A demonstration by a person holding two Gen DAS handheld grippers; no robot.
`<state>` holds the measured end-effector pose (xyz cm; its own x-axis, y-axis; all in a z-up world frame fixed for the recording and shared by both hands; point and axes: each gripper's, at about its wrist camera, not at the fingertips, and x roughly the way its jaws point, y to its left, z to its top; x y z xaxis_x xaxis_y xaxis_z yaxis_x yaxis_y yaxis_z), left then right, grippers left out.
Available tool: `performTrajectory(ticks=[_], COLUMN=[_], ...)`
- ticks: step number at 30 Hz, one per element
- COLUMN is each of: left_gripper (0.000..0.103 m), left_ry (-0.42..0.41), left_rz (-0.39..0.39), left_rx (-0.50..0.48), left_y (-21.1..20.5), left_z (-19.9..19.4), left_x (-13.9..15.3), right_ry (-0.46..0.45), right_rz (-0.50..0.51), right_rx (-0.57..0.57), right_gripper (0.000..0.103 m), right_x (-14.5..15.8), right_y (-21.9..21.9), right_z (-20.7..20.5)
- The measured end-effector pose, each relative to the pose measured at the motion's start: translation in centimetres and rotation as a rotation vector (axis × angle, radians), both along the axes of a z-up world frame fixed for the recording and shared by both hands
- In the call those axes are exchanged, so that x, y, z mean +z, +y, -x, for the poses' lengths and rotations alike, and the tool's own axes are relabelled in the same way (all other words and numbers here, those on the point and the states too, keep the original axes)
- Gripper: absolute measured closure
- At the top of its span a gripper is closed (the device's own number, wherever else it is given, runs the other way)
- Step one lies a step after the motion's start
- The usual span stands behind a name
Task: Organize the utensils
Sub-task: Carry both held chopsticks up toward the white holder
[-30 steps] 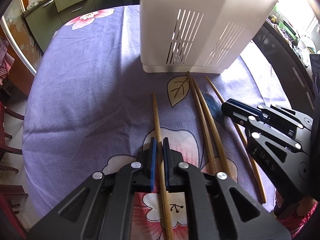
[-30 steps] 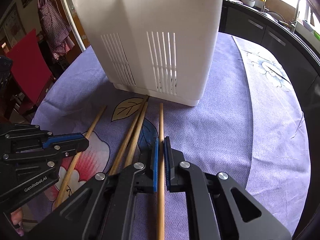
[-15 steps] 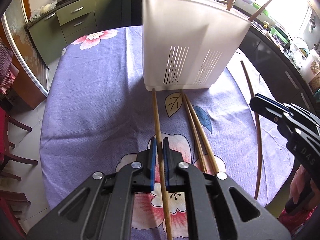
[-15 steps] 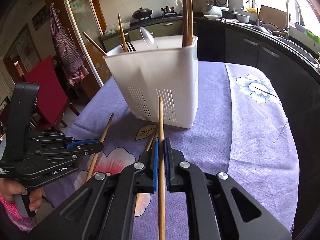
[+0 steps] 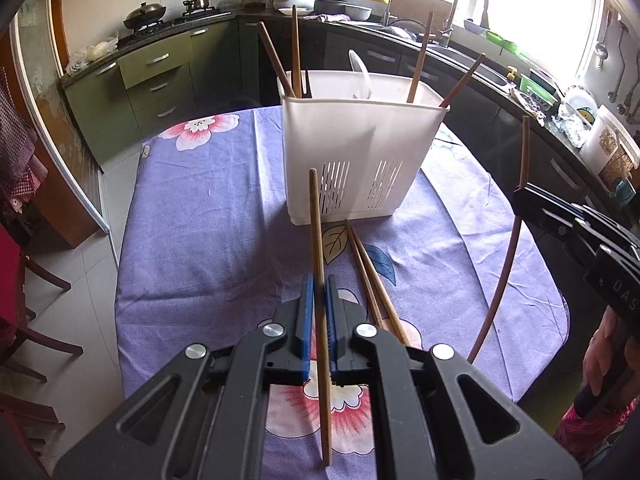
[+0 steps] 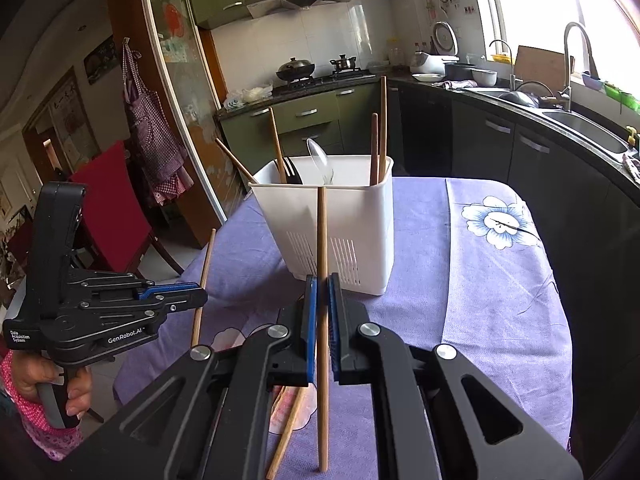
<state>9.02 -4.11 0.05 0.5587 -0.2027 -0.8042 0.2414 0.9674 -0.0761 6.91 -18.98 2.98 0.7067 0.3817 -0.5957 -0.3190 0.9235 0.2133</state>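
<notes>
A white slotted utensil holder (image 5: 352,152) (image 6: 340,220) stands on the purple floral tablecloth, with several chopsticks, a spoon and a fork in it. My left gripper (image 5: 319,284) is shut on a wooden chopstick (image 5: 316,232), held above the table and pointing at the holder. My right gripper (image 6: 321,284) is shut on another chopstick (image 6: 322,232), also lifted. The right gripper shows in the left wrist view (image 5: 520,194); the left gripper shows in the right wrist view (image 6: 202,298). Two chopsticks (image 5: 372,276) lie on the cloth before the holder.
The tablecloth (image 5: 200,240) covers a rounded table with its edge close on the left and near side. A red chair (image 6: 108,208) stands at the left. Kitchen counters, a stove and a sink (image 6: 580,128) run along the back and right.
Both grippers have lifted their chopsticks off the cloth and pulled back and up from the holder, whose open top now shows. Two chopsticks stayed on the table.
</notes>
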Motion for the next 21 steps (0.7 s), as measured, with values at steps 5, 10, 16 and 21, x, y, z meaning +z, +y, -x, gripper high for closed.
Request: performTrajectory(ticks=[5, 10, 16, 21], left_gripper=[0.097, 0.097, 0.097, 0.097], left_ry=[-0.029, -0.045, -0.06, -0.075], left_rz=[0.002, 0.002, 0.005, 0.01], left_rx=[-0.002, -0.007, -0.011, -0.008], left_y=[0.1, 0.2, 0.4, 0.7], left_z=[0.9, 1.4, 1.9, 2.3], left_x=[1.1, 1.7, 2.3, 2.8], right_ry=[-0.016, -0.034, -0.044, -0.056], right_rz=[-0.007, -0.008, -0.012, -0.017], right_rx=[0.005, 0.011, 0.014, 0.022], right_gripper=[0.097, 0.097, 0.097, 0.097], right_x=[0.3, 0.8, 1.1, 1.6], right_y=[0.0, 0.1, 0.2, 0.3], right_z=[0.6, 1.1, 1.5, 1.7])
